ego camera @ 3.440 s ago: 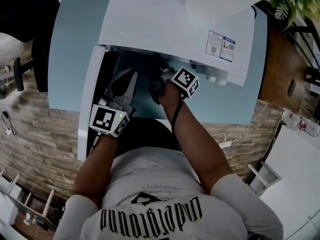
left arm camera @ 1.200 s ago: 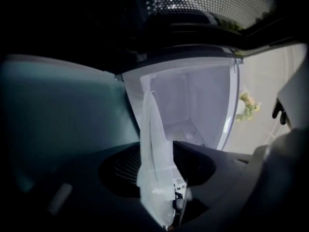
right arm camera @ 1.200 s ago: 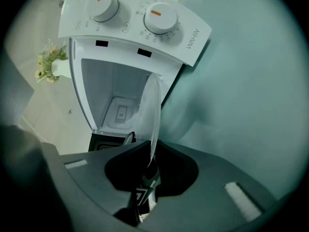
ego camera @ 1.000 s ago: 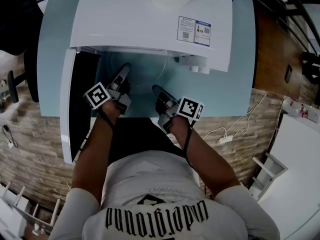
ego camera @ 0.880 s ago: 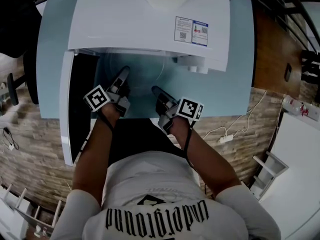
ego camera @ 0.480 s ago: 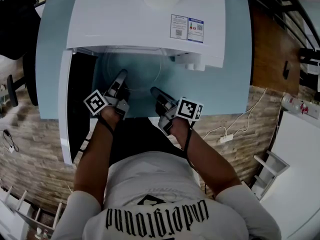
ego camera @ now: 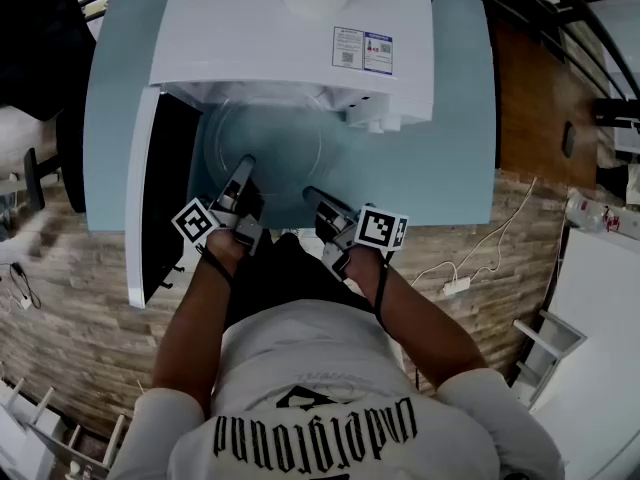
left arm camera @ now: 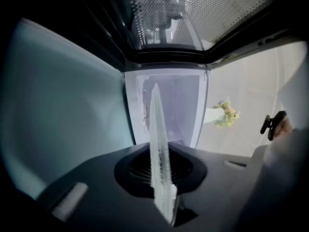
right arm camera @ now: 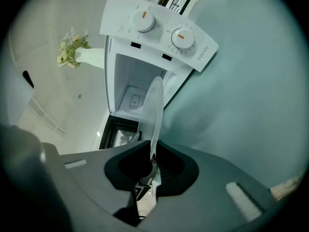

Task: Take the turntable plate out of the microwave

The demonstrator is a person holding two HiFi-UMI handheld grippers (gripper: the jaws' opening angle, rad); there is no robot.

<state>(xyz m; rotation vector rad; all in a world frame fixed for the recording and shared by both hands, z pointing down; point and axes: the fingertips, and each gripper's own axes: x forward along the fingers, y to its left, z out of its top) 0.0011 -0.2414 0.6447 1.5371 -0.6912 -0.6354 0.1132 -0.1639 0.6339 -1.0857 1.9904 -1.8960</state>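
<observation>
Pale blue counter (ego camera: 450, 148), white microwave (ego camera: 270, 28), panel print (right arm camera: 200, 52) maybe "WAHIN". Clear round glass turntable plate (ego camera: 265, 148) is mostly out front of its opening, right gripper (ego camera: 312, 194) jaws pinching the rim, left gripper (ego camera: 244, 166) jaws closing on it.

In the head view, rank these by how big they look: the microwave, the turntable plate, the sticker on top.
Largest to smallest:
1. microwave
2. turntable plate
3. sticker
No two look alike in size.

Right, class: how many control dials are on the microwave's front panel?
2, both in the right gripper view: left dial nearer the panel's left end, right dial beside it.
</observation>
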